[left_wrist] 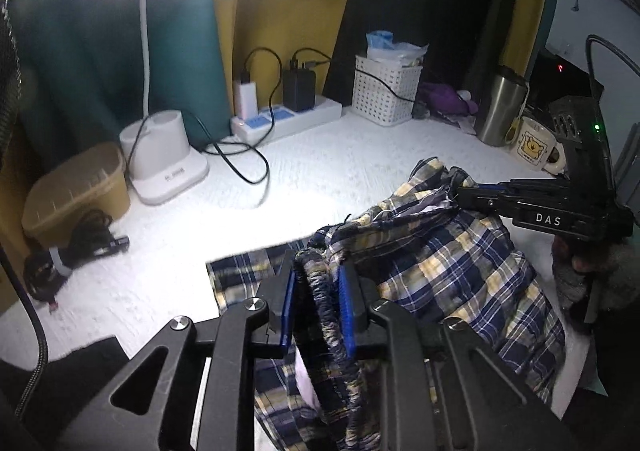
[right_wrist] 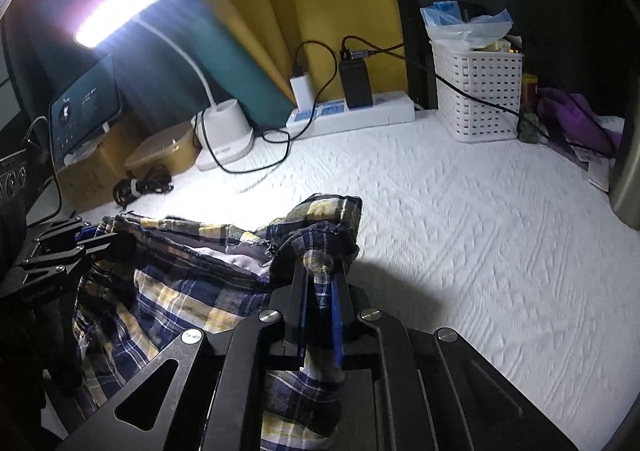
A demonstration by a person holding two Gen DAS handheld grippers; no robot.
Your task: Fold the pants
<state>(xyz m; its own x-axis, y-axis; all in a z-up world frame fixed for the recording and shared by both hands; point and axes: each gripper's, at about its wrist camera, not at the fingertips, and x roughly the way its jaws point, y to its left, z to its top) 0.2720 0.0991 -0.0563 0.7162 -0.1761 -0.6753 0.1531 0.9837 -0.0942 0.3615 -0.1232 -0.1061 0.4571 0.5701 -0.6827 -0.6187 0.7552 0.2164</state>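
Plaid pants (left_wrist: 440, 251) in navy, yellow and white lie bunched on the white textured cloth, lifted between both grippers. My left gripper (left_wrist: 318, 275) is shut on the thick gathered waistband, which runs between its blue pads. My right gripper (left_wrist: 460, 191) comes in from the right, pinching another part of the fabric edge. In the right wrist view the right gripper (right_wrist: 320, 271) is shut on a fold of the pants (right_wrist: 180, 275), and the left gripper (right_wrist: 94, 235) holds the cloth at the far left.
Along the back stand a white lamp base (left_wrist: 164, 155), a power strip (left_wrist: 288, 117) with chargers and cables, a white perforated basket (left_wrist: 386, 91), a steel tumbler (left_wrist: 502, 107) and a mug (left_wrist: 534, 147). A tan box (left_wrist: 76, 191) and coiled cable (left_wrist: 76, 247) sit left.
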